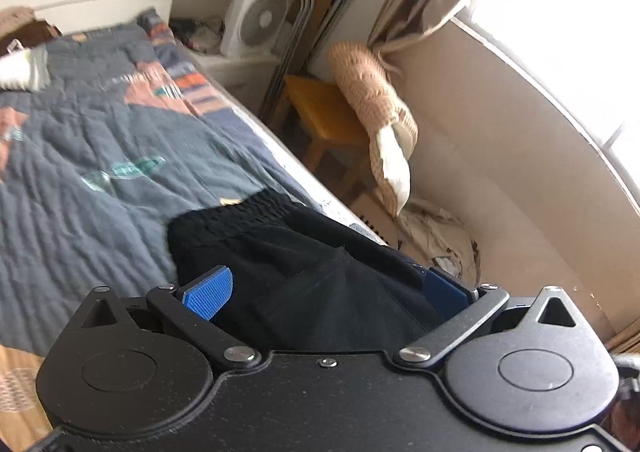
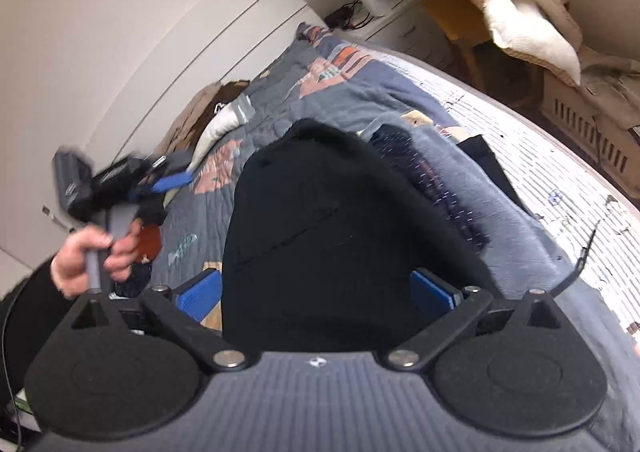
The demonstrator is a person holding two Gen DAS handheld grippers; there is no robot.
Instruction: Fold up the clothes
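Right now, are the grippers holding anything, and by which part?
Black cloth fills both gaps, but neither closes on it. The left gripper straddles the black garment below its waistband; the right gripper straddles its other end.

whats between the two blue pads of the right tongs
Black garment fabric fills the gap between the right tongs' wide-spread pads, shown in the right wrist view; the pads do not pinch it.
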